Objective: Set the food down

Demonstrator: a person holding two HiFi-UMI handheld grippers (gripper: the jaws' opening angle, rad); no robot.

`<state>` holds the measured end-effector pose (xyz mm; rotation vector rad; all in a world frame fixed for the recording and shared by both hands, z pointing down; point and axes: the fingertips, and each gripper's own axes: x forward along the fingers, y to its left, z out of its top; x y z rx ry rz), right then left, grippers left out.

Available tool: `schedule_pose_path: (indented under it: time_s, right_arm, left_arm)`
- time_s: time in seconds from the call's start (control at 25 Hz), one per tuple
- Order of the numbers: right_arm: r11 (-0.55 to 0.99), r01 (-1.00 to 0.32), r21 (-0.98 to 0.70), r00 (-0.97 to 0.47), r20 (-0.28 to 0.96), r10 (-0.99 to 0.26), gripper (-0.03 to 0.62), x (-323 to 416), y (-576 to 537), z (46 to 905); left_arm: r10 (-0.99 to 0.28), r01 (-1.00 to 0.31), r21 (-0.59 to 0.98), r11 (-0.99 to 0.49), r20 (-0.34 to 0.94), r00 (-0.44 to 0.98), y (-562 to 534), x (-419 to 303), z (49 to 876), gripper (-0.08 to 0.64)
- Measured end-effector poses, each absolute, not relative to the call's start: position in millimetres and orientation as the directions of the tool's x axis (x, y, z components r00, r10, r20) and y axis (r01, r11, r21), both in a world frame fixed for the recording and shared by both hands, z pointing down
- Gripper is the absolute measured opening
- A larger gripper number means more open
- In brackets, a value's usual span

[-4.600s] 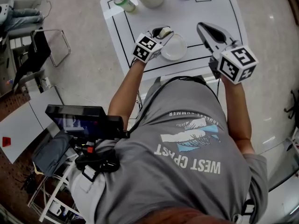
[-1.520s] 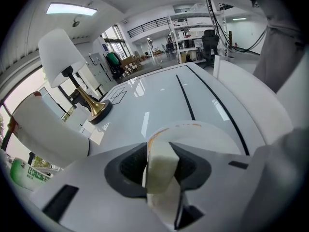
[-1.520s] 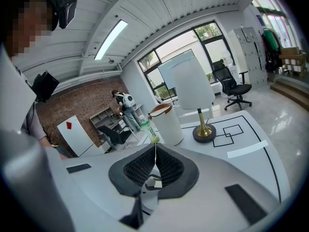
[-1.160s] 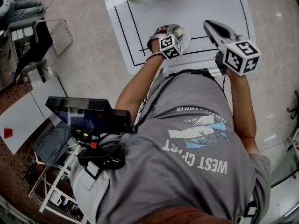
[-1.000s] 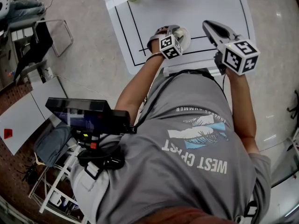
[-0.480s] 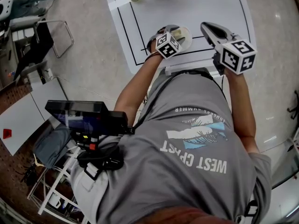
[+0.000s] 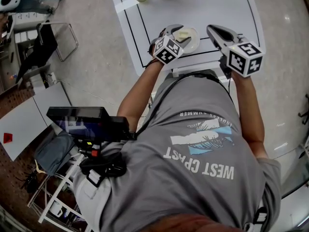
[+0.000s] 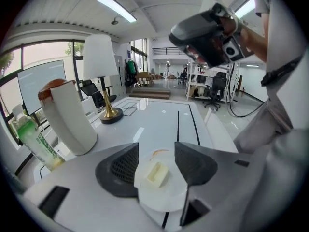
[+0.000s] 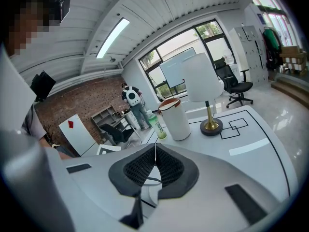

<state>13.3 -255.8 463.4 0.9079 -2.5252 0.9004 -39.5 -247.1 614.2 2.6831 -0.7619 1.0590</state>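
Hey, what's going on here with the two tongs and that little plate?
A person holds a pair of tongs in each hand over a white table. The left tongs are open above a small white plate. A pale block of food lies on that plate, in line with the gap between the jaws, and neither pad presses on it. So the food looks set down. The right tongs are shut with nothing in them, held above the table to the side.
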Motion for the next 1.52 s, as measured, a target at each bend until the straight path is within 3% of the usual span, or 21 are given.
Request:
schedule_pose_path:
  time_s: [0.6, 0.88, 1.12, 1.52]
  right_arm:
    - [0.607, -0.652, -0.454, -0.756, 0.451, -0.475, 0.006, 9.7, -233.7, 460.7]
    - [0.608, -0.650, -0.456, -0.759, 0.442, -0.479, 0.006, 9.3, -224.8, 456.3]
    - [0.635, -0.628, -0.450, -0.778, 0.392, -0.491, 0.006, 4.3, -216.5, 437.7]
    - [0.723, -0.587, -0.364, -0.810, 0.261, -0.526, 0.006, -8.1, -200.1, 374.4]
  left_arm:
    - [-0.588, -0.630, -0.044, -0.776, 0.415, 0.695, -245.9, -74.4, 490.0, 0.215]
    - [-0.623, -0.650, 0.012, -0.760, 0.272, 0.733, -235.8, -93.4, 432.2, 0.009]
    - [-0.641, -0.657, 0.072, -0.751, 0.161, 0.750, -230.4, -110.8, 383.8, 0.008]
    - [-0.636, -0.641, 0.047, -0.766, 0.086, 0.767, -206.4, -117.2, 341.6, 0.008]
